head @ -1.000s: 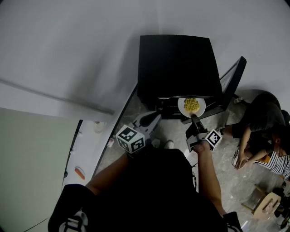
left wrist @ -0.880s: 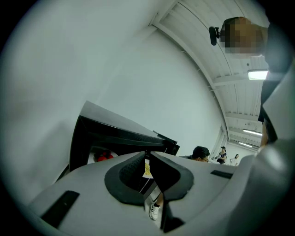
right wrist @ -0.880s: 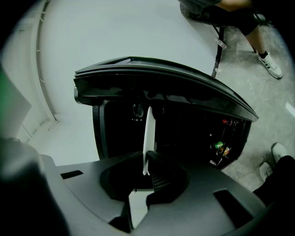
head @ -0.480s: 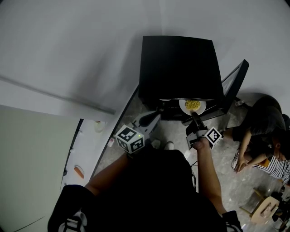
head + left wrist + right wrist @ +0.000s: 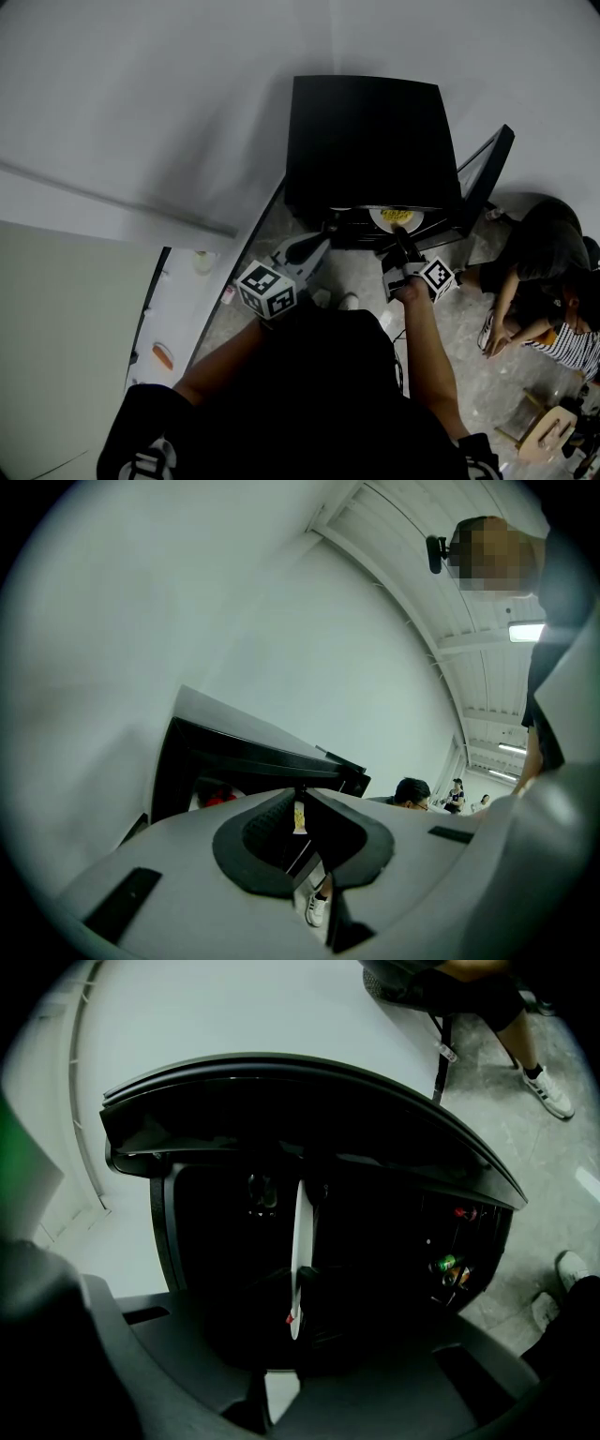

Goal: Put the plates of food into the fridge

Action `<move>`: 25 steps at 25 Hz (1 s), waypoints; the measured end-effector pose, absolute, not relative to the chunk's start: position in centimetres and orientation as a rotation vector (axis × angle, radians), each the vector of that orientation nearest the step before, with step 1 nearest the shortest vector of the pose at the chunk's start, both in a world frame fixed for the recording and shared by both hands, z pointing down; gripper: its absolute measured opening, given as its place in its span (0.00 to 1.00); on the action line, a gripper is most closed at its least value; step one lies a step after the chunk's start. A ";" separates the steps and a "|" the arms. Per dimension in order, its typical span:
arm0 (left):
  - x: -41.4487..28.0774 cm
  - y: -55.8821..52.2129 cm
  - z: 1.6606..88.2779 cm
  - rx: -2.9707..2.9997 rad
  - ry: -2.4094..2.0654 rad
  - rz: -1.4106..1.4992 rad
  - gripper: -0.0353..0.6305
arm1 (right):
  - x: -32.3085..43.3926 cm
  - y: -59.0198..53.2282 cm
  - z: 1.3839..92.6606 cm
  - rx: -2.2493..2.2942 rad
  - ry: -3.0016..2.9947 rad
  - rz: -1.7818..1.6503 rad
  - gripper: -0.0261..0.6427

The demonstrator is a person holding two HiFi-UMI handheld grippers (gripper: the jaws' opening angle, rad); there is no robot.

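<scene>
A black fridge (image 5: 370,131) stands ahead with its door (image 5: 483,173) swung open to the right. My right gripper (image 5: 401,246) is shut on the near rim of a white plate of yellow food (image 5: 397,217), which lies partly under the fridge's top edge, inside the opening. In the right gripper view the plate (image 5: 298,1241) shows edge-on between the jaws of the right gripper (image 5: 295,1321), against the dark interior (image 5: 375,1232). My left gripper (image 5: 323,246) hangs shut and empty at the opening's lower left. The left gripper (image 5: 302,808) faces the fridge (image 5: 244,752).
Bottles sit in the door shelves (image 5: 450,1267). Something red (image 5: 217,797) lies inside the fridge. Two people (image 5: 544,272) sit on the floor to the right, beside a small wooden stool (image 5: 548,427). A white counter (image 5: 178,309) runs along the left.
My right gripper has carried the plate forward, from in front of the opening to partly under the fridge's top edge. The left gripper has stayed where it was.
</scene>
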State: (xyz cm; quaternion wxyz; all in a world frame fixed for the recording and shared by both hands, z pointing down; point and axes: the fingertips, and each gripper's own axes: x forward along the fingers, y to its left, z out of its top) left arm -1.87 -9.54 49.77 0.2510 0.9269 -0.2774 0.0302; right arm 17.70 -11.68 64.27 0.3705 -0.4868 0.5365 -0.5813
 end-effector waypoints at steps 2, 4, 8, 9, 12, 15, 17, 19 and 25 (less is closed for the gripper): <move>-2.0 -9.5 49.8 2.519 -0.759 0.085 0.10 | 17.8 -12.0 64.4 -1.254 1.362 -1.490 0.11; -2.1 -9.6 49.9 2.516 -0.763 0.088 0.10 | 17.8 -12.3 64.4 -1.250 1.350 -1.491 0.10; -2.3 -9.8 50.1 2.511 -0.773 0.100 0.10 | 18.0 -13.1 65.0 -1.265 1.337 -1.500 0.10; -2.3 -9.9 50.1 2.510 -0.775 0.102 0.10 | 18.0 -13.4 65.1 -1.269 1.334 -1.503 0.10; -2.3 -10.0 50.2 2.509 -0.776 0.109 0.10 | 18.2 -13.9 65.7 -1.285 1.313 -1.515 0.09; -2.2 -10.1 50.3 2.507 -0.778 0.114 0.10 | 18.5 -14.2 66.4 -1.297 1.292 -1.523 0.09; -2.2 -10.4 50.3 2.508 -0.778 0.113 0.10 | 18.6 -14.8 66.2 -1.303 1.297 -1.516 0.09; -2.4 -10.4 50.5 2.504 -0.783 0.113 0.10 | 18.5 -15.1 66.3 -1.306 1.298 -1.510 0.09; -2.6 -10.3 50.6 2.494 -0.791 0.115 0.10 | 18.5 -15.6 66.1 -1.314 1.260 -1.498 0.09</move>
